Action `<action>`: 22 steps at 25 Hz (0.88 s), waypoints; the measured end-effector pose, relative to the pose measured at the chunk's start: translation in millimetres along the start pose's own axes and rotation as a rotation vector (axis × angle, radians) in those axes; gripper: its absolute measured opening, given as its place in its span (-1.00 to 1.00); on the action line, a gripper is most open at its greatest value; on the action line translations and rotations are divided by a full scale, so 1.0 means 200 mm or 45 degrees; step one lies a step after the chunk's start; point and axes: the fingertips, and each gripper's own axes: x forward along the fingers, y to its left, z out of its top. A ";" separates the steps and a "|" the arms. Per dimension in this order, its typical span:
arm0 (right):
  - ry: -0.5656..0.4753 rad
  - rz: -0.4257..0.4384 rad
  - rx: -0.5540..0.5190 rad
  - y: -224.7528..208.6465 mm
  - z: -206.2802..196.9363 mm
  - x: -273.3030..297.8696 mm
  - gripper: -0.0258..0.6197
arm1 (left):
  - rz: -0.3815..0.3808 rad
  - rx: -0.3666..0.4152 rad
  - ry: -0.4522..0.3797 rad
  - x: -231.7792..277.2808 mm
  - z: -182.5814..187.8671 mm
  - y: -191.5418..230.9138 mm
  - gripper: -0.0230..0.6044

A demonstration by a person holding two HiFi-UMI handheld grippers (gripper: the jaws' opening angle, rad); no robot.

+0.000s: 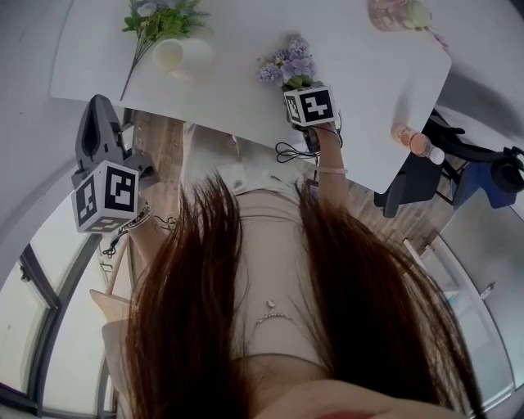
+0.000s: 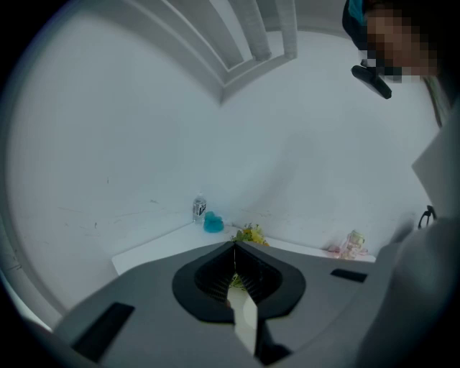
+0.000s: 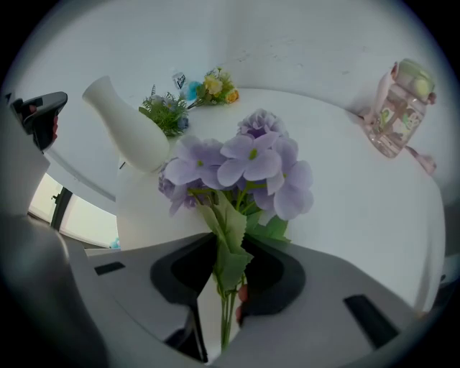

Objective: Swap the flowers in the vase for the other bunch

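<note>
The right gripper (image 3: 231, 244) points steeply down at the near edge of the white table (image 1: 352, 74). It holds the purple bunch (image 3: 244, 162). Its 2 jaws stand narrow, and the stems and a folded leaf fill the gap between them. The right jaw lies against the stems; on the left side it is harder to tell, though the leaf reaches that jaw's tip. The blooms fan out just past the jaws, over the table top and near its front edge.

The vase (image 3: 126, 129) lies on its side at the far left of the table, well apart from the purple bunch. The green bunch (image 1: 160, 18) lies outside it, just beside it, with 1 long stem running toward the table's left edge.

The left gripper (image 2: 234, 251) is off the table, beyond its left corner and over the floor. Its jaws are pressed together with nothing between them. It points nearly level at a pale wall.

A pink bottle (image 3: 399, 108) stands near the table's right far corner. In the right gripper view, small yellow flowers (image 3: 219, 85) sit on a far ledge behind the vase. The person's long hair (image 1: 188, 311) hangs across the lower half of the head view.
</note>
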 end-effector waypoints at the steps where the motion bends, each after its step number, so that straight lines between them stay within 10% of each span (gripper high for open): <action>1: 0.000 0.007 -0.002 0.01 0.00 0.00 -0.57 | 0.001 0.000 -0.001 0.00 0.00 0.01 -0.91; 22: -0.191 -0.044 0.177 0.18 0.21 -0.16 -0.65 | -0.201 0.037 -0.019 0.15 0.16 0.18 -0.91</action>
